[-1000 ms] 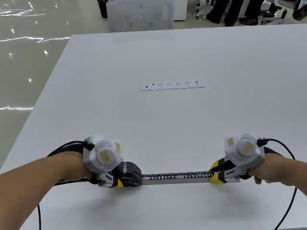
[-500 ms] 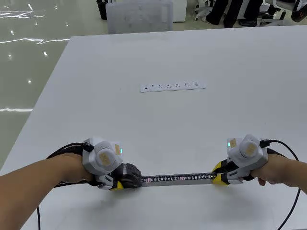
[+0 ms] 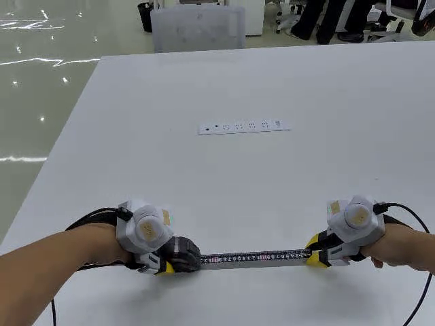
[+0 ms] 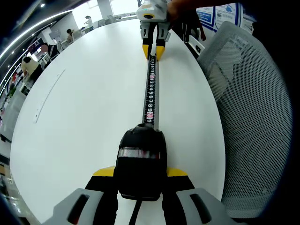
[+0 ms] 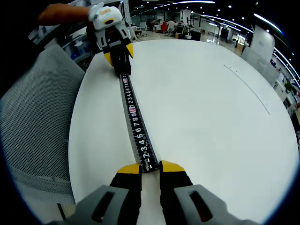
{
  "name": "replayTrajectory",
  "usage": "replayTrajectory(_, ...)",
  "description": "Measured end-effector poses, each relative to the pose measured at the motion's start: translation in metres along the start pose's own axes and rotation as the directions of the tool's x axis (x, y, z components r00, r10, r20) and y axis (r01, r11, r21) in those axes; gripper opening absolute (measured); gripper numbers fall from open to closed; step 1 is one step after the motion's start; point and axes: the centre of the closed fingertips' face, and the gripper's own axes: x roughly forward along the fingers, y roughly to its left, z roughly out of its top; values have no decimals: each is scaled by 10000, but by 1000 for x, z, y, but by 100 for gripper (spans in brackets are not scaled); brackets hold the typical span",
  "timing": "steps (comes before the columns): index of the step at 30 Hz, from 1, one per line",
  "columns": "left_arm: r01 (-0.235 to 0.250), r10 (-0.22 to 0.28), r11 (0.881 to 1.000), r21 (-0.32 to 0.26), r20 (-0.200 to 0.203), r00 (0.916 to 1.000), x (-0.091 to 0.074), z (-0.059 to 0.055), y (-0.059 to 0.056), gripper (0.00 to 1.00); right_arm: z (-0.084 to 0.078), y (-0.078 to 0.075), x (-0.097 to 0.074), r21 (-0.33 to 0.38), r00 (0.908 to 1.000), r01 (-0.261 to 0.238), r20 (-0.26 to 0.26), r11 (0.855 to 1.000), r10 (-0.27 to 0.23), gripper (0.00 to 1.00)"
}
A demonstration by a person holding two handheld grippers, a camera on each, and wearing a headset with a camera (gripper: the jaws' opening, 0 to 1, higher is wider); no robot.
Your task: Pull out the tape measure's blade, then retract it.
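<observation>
Holding the tape measure low over the near edge of the tabletop [image 3: 238, 183], we have it stretched between both hands. The left gripper [image 4: 139, 172] is clamped on the black case [image 4: 140, 159], one jaw on each flat side. The right gripper [image 5: 150, 168] has its yellow-tipped jaws pressed close together on the free end of the blade [image 5: 135, 123]. The blade runs straight from the case mouth to that pinch, numbers facing up. In the head view it lies just above or on the surface; we cannot tell which. The case [image 3: 179, 254] sits to our left and the blade [image 3: 255, 257] spans the gap to the right gripper [image 3: 314, 250]. A white power strip [image 3: 243, 126] lies well apart, farther up the tabletop.

We judge the pull-out as done or nearly so, with the retraction not yet made. The case looks compact, dense and rubbery, so a hold across its sides should be secure. The blade is thin painted steel, likely slick. It is stiff along its curve but ready to kink if twisted, and its spring probably draws it back toward the case. The end hook is the best place to grip it. Walking the right gripper toward the case seems safer than letting go, since a freed blade could whip. Whether a lock is set, we cannot tell.
</observation>
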Motion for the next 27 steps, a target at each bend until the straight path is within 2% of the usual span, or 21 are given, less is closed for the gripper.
replayTrajectory(21, 4, -4, 10000, 13, -8, 10000, 0, 0, 0, 34, -1, -1, -1, 35, 10000, 16, -31, 10000, -15, 12)
replayTrajectory(27, 21, -21, 10000, 82, -46, 10000, 1, 1, 0, 34, 0, -1, 0, -253, 9992, -126, -375, 9996, 116, 13)
